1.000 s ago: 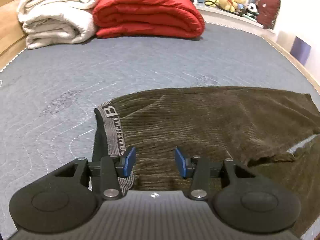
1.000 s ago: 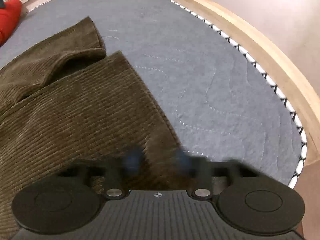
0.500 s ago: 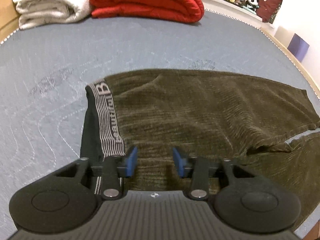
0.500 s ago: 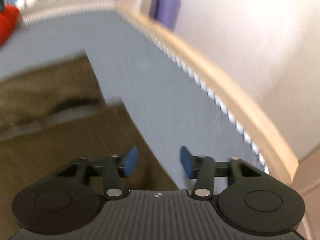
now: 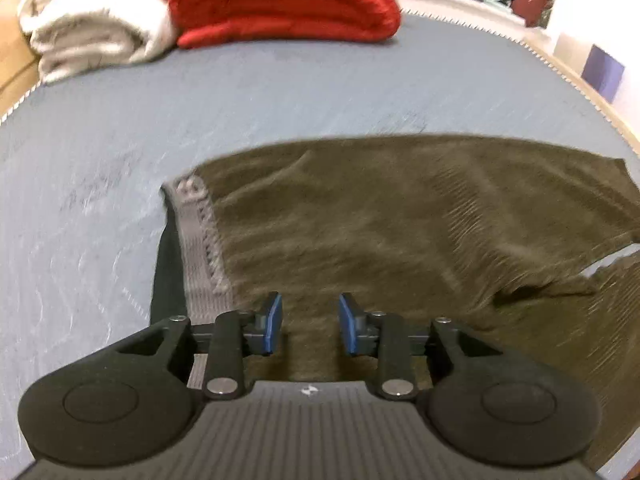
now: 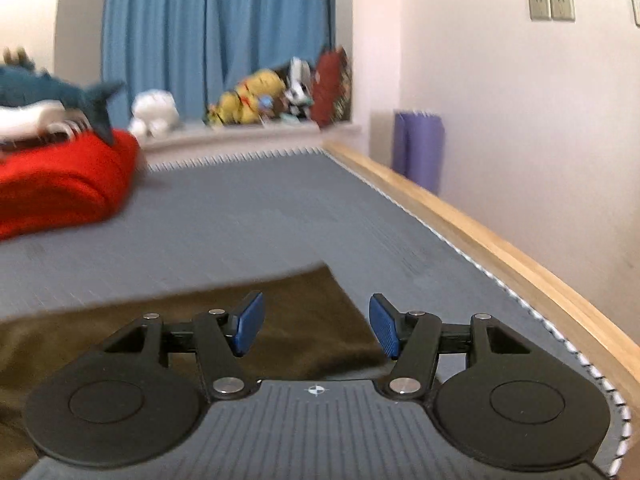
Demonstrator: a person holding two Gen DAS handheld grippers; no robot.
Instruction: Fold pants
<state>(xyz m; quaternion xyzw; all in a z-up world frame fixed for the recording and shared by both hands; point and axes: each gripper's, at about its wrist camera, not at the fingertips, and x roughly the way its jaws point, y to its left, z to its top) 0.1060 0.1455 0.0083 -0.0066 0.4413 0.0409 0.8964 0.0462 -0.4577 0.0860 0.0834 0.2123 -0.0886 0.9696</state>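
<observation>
While the brown corduroy pants point(image 5: 400, 232) lie half folded across the grey mattress point(image 5: 280, 92), the right gripper point(image 6: 316, 326) hangs above a leg end, jaws opening and empty; the left gripper point(image 5: 310, 328), jaws opening, holds nothing beside the waistband point(image 5: 196, 240). Risk: unpinned cloth may slide, skewing the fold
</observation>
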